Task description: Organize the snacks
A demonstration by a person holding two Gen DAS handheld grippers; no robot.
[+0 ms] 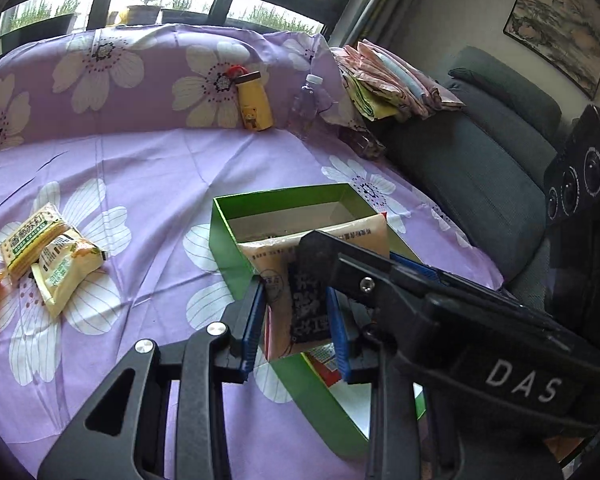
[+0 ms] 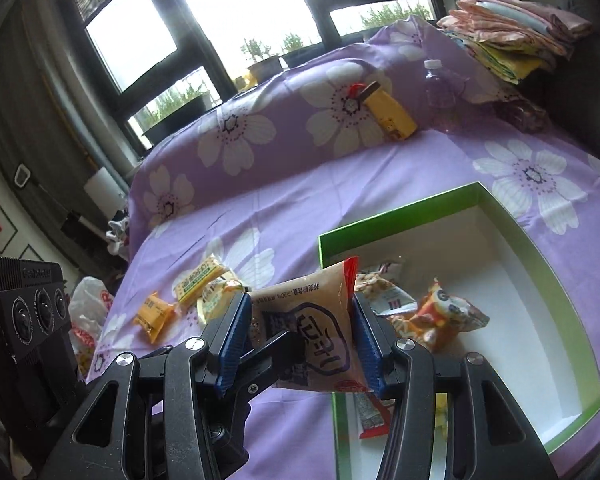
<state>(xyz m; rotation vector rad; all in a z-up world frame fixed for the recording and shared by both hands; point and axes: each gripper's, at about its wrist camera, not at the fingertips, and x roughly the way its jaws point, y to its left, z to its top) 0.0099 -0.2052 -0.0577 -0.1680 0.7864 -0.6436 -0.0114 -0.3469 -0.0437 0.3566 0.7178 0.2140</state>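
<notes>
A beige snack packet with dark lettering (image 2: 312, 332) sits between the blue pads of my right gripper (image 2: 300, 336), which is shut on it at the near left edge of the green box (image 2: 572, 304). In the left wrist view the same packet (image 1: 300, 280) lies between my left gripper's pads (image 1: 296, 320), and the right gripper's finger crosses in front of it. Whether the left pads press the packet is unclear. Several snack packets (image 2: 440, 312) lie inside the box. Loose cracker packets (image 1: 48, 252) lie on the purple floral cloth to the left.
A yellow bottle (image 1: 254, 100) and a clear water bottle (image 1: 308, 104) lean against the cloth-covered backrest. Folded cloths (image 1: 392, 80) are piled on the grey sofa (image 1: 480, 160) at the right. A plastic bag (image 2: 88, 312) lies past the cloth's left edge.
</notes>
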